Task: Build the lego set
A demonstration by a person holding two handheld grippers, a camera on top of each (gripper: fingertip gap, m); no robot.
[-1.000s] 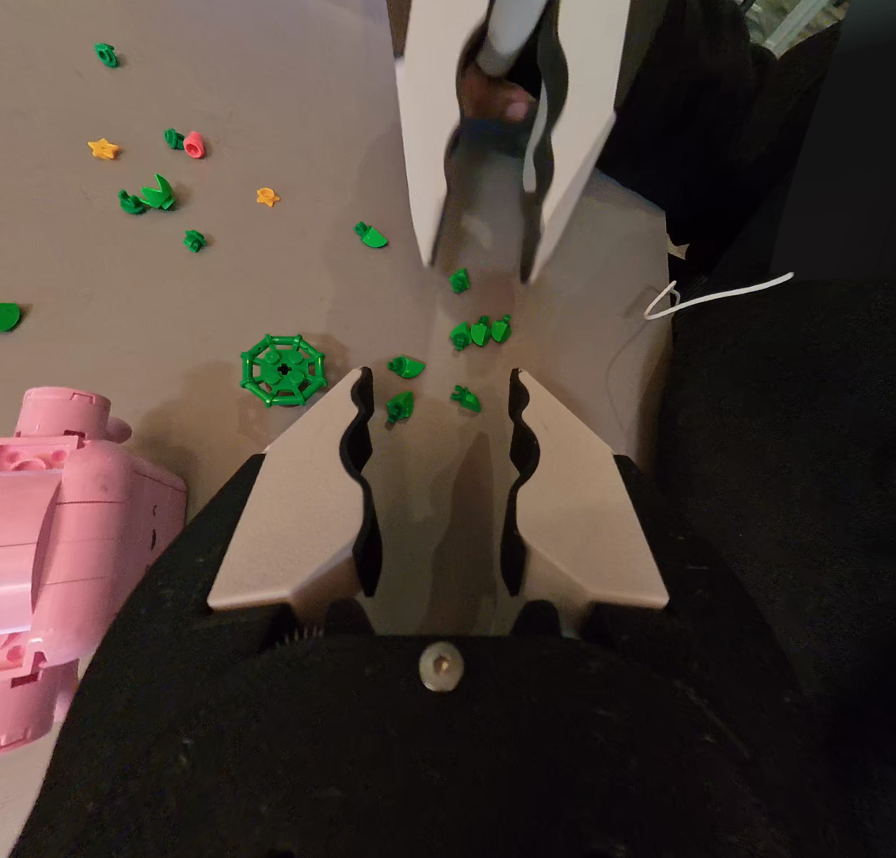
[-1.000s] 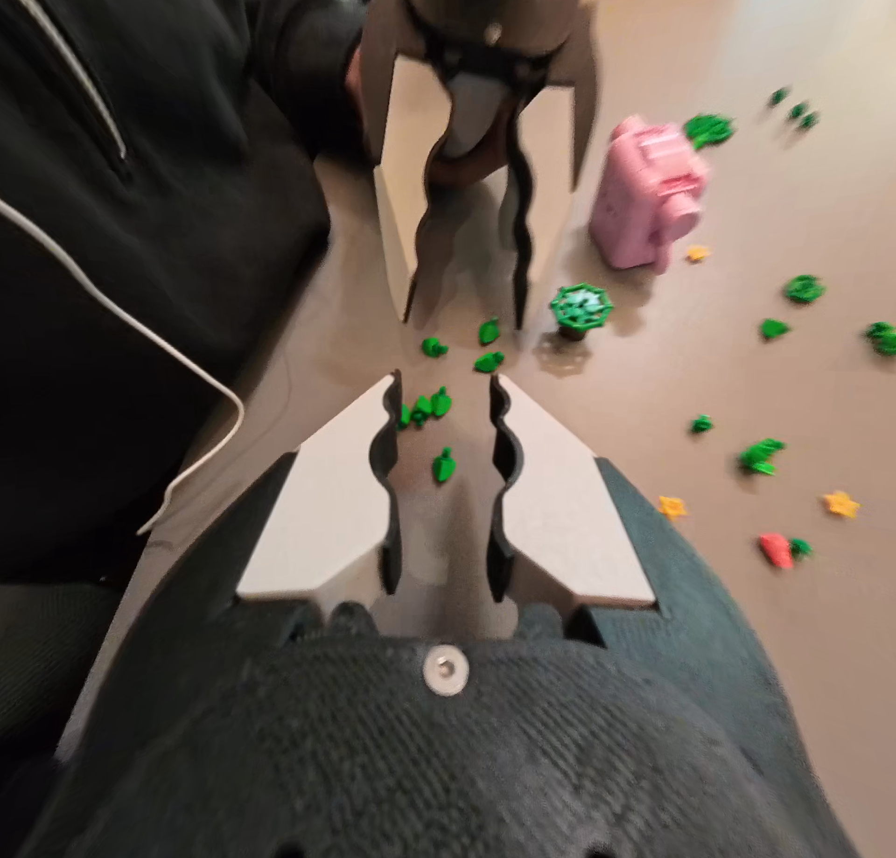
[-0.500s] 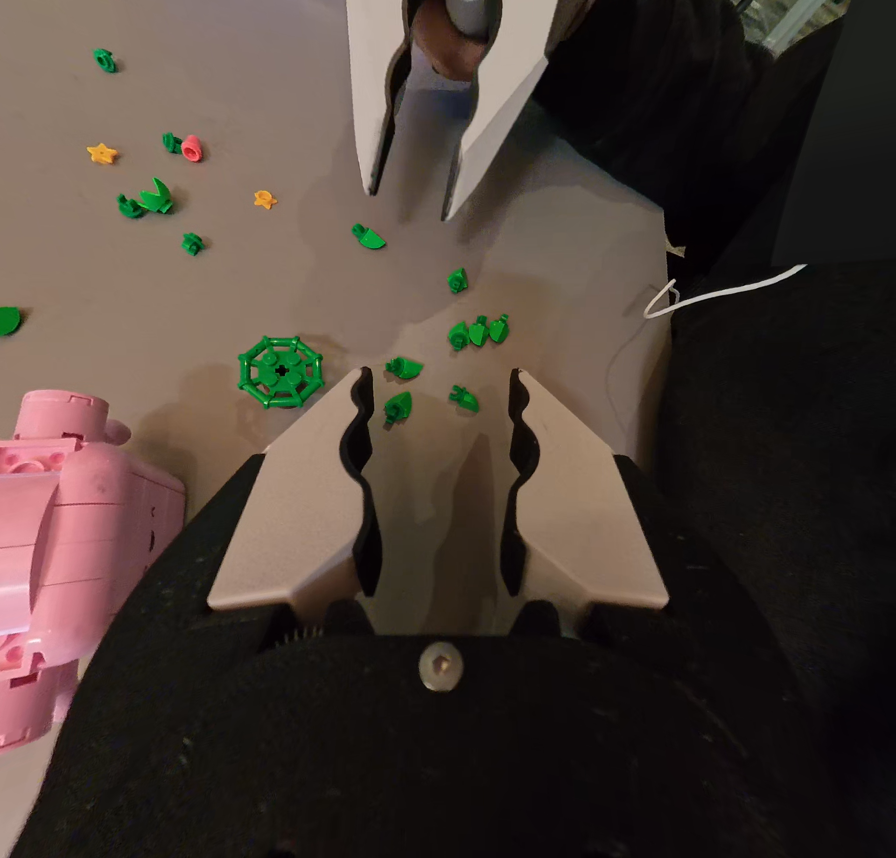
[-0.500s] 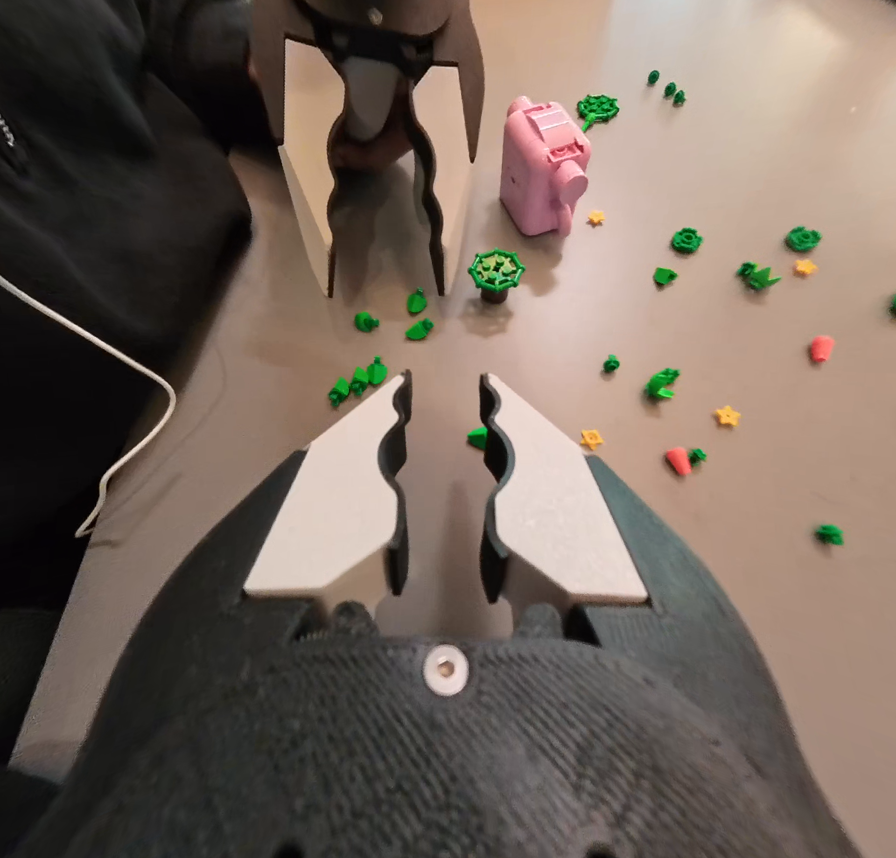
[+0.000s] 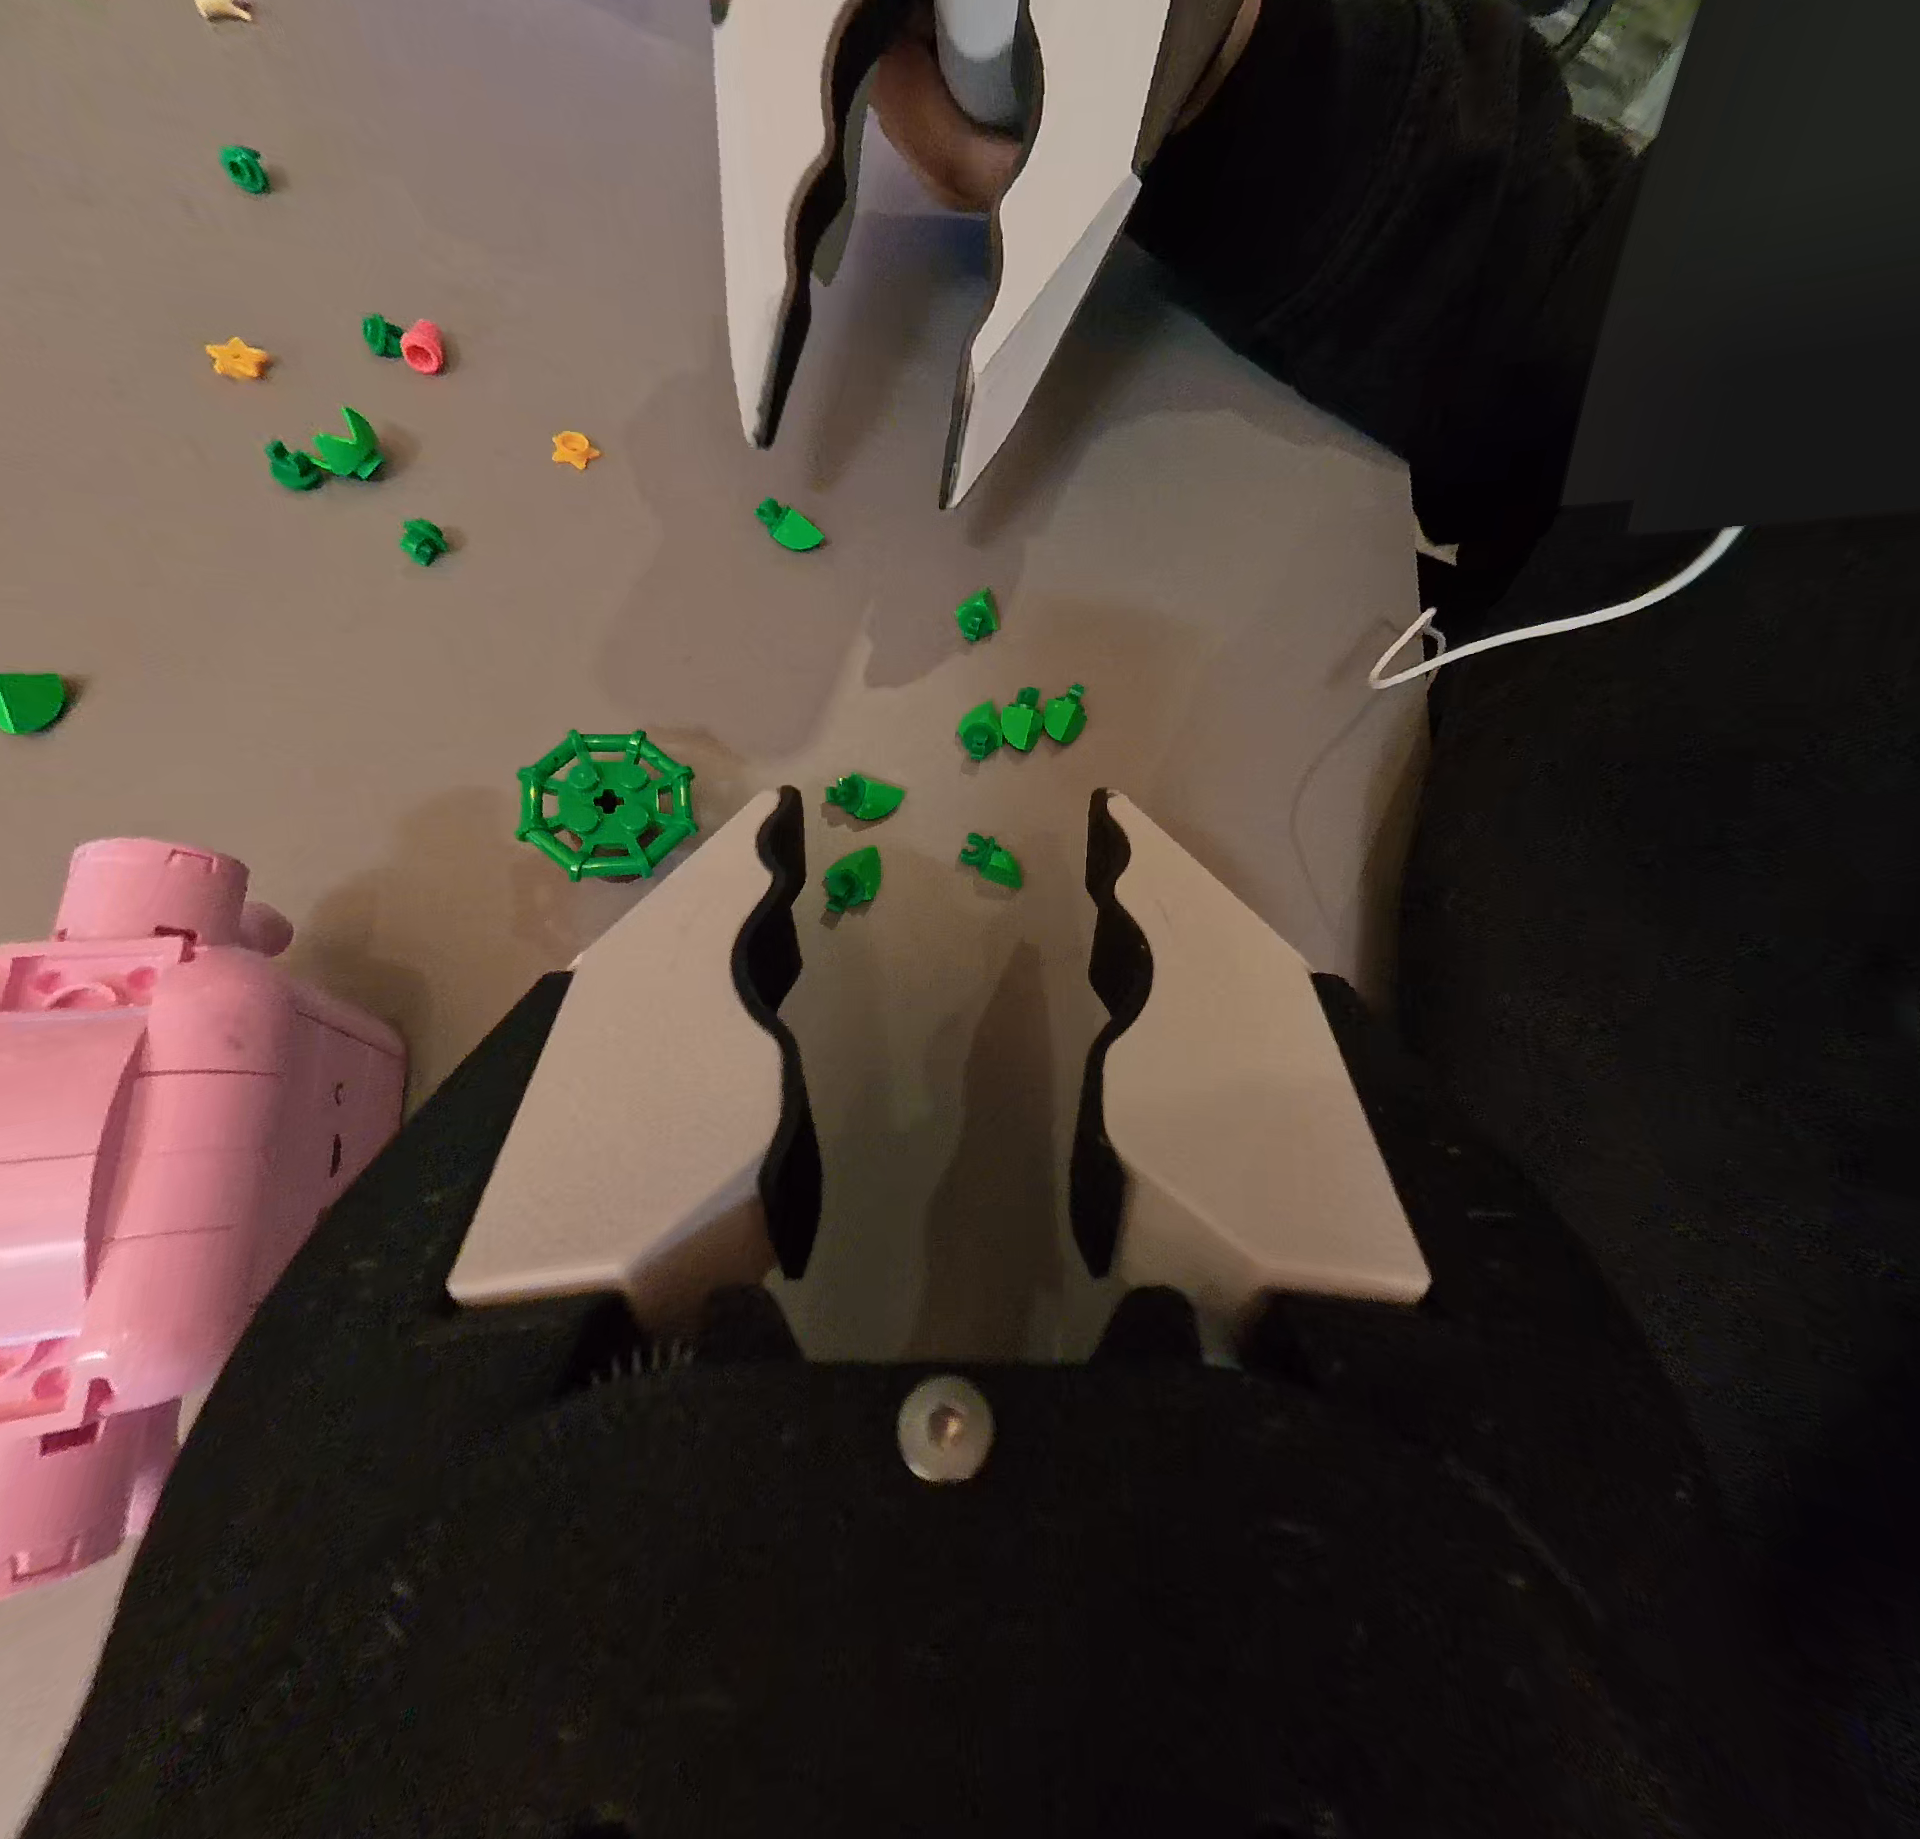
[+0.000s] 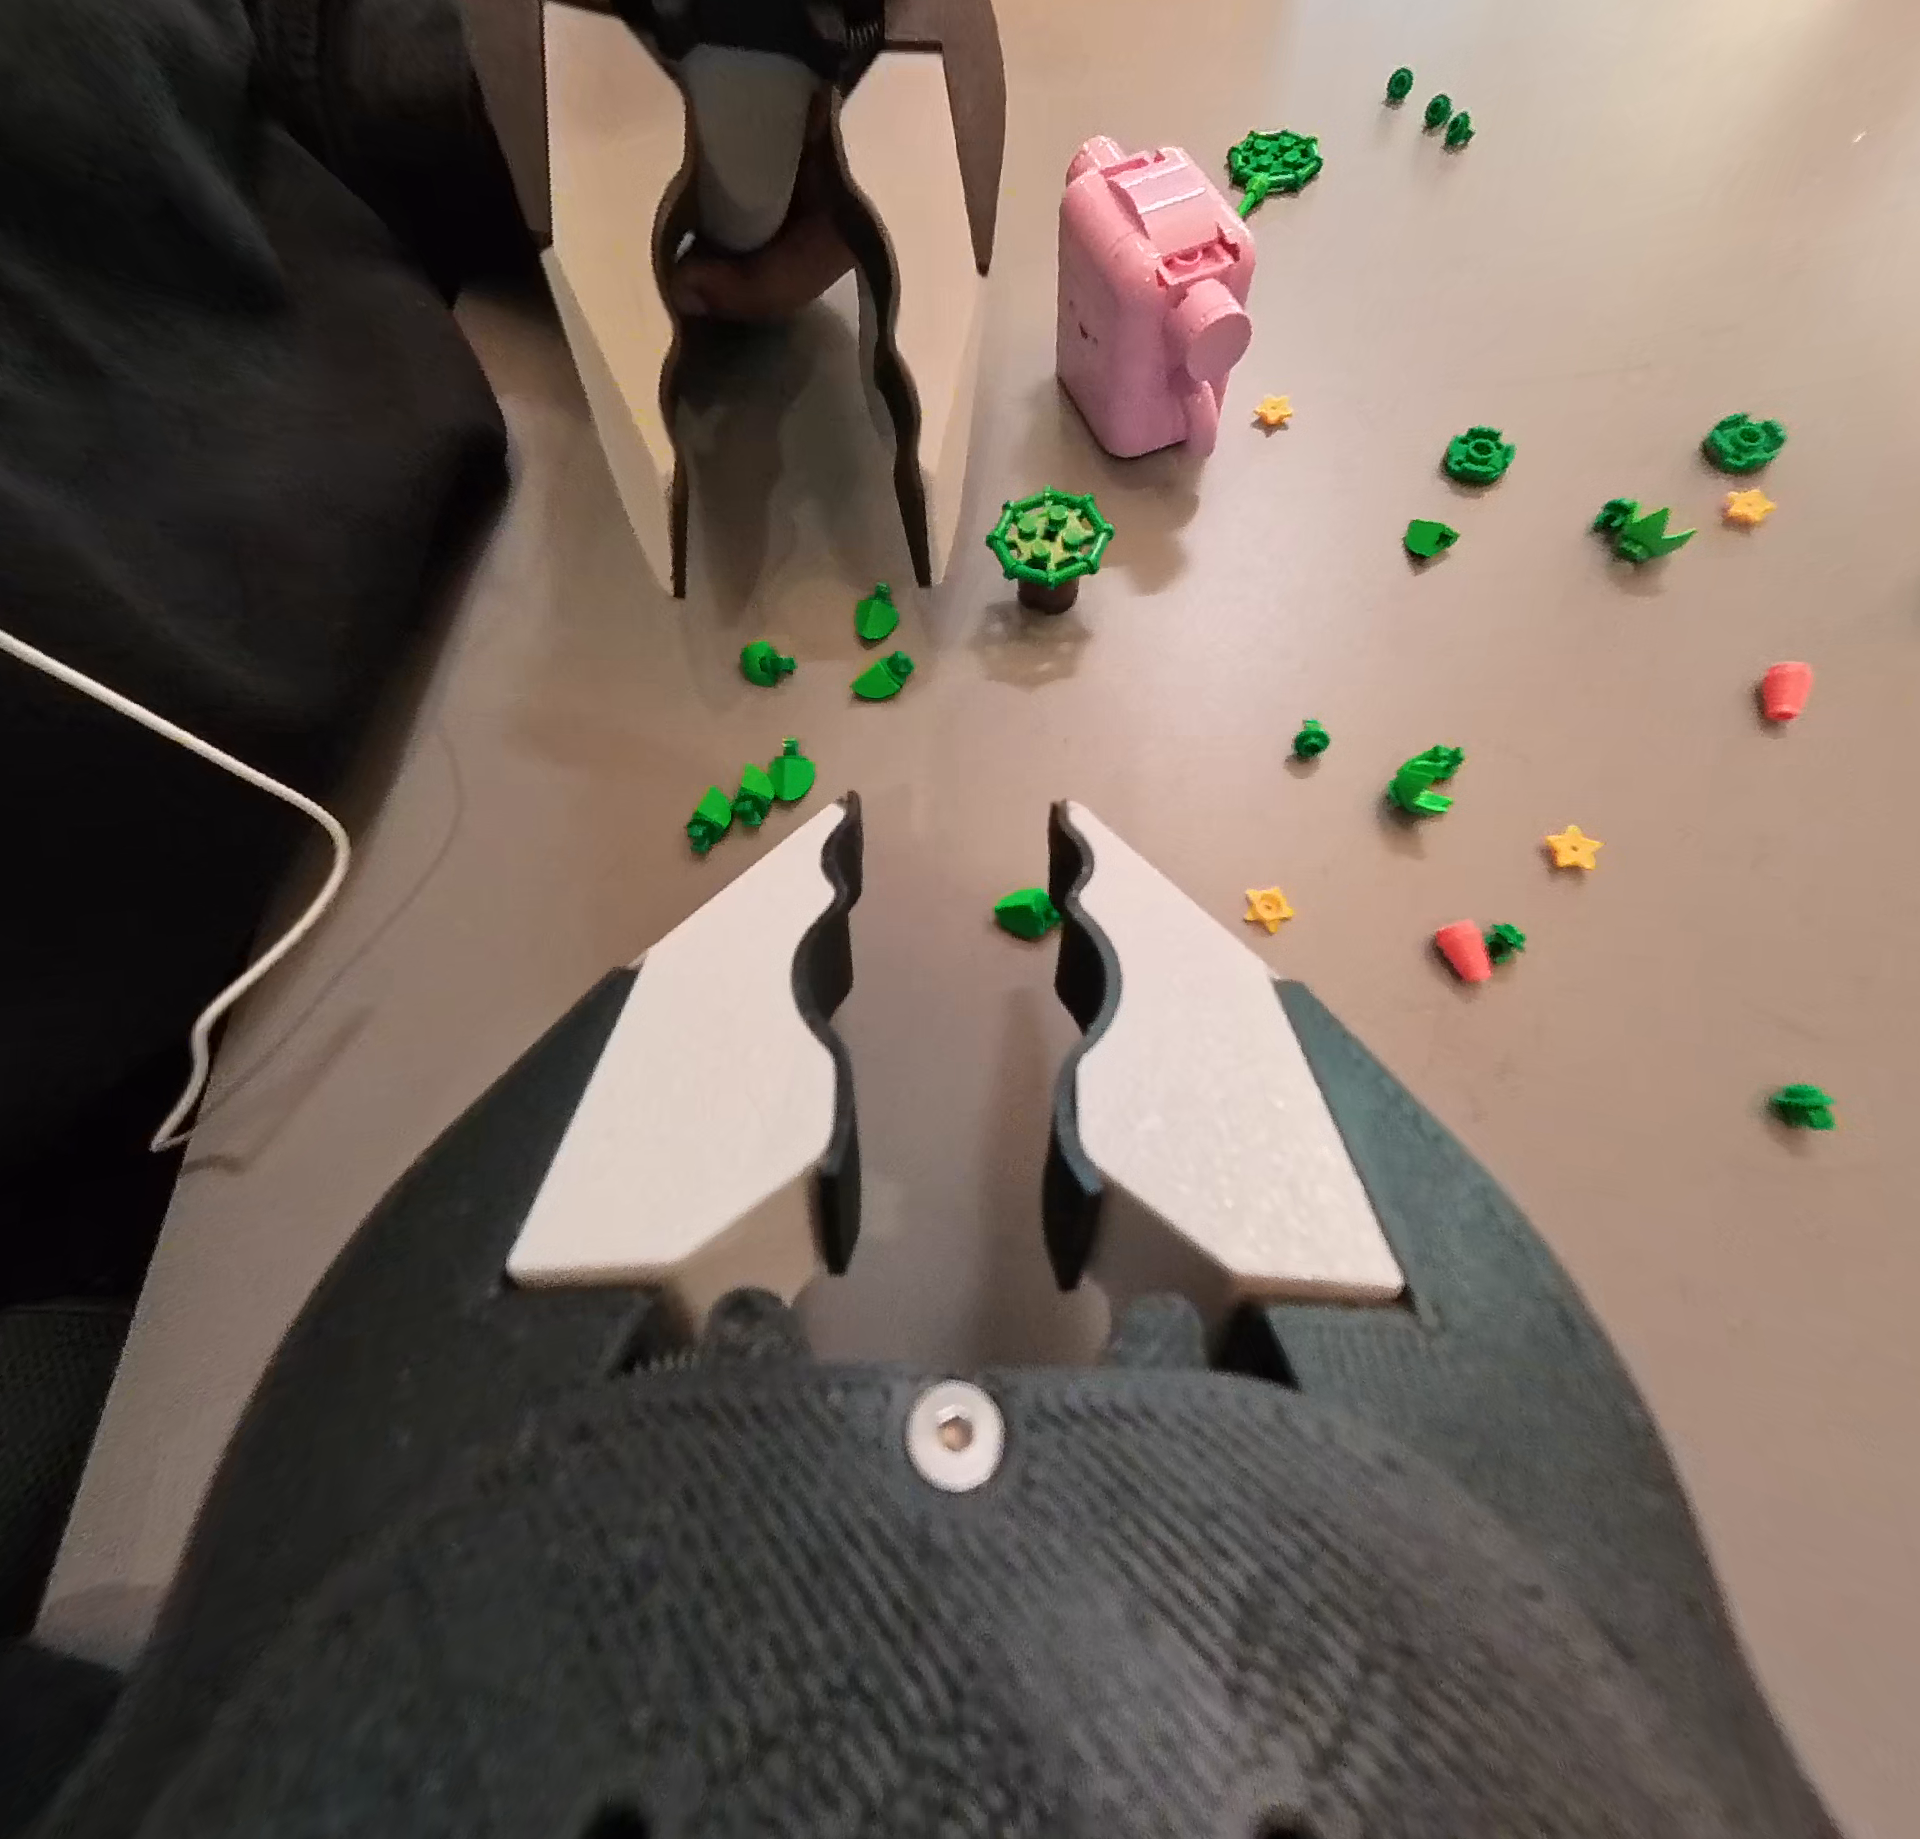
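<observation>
Second green web piece (image 6: 1274, 163) behind pink build (image 6: 1148, 303), right wrist view only

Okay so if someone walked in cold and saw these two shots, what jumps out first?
Probably the pink lego build, standing upright on the tan table as the largest thing there. Next, the green web-shaped disc on a dark stem just in front of it. Small green leaf pieces lie scattered between the two open tools, left and right.

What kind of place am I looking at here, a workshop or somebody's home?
Hard to say which; probably an indoor desk or tabletop used for toy building. A smooth grey-brown table carries scattered green leaf pieces and a half-built pink model, with a person seated at its edge.
</observation>
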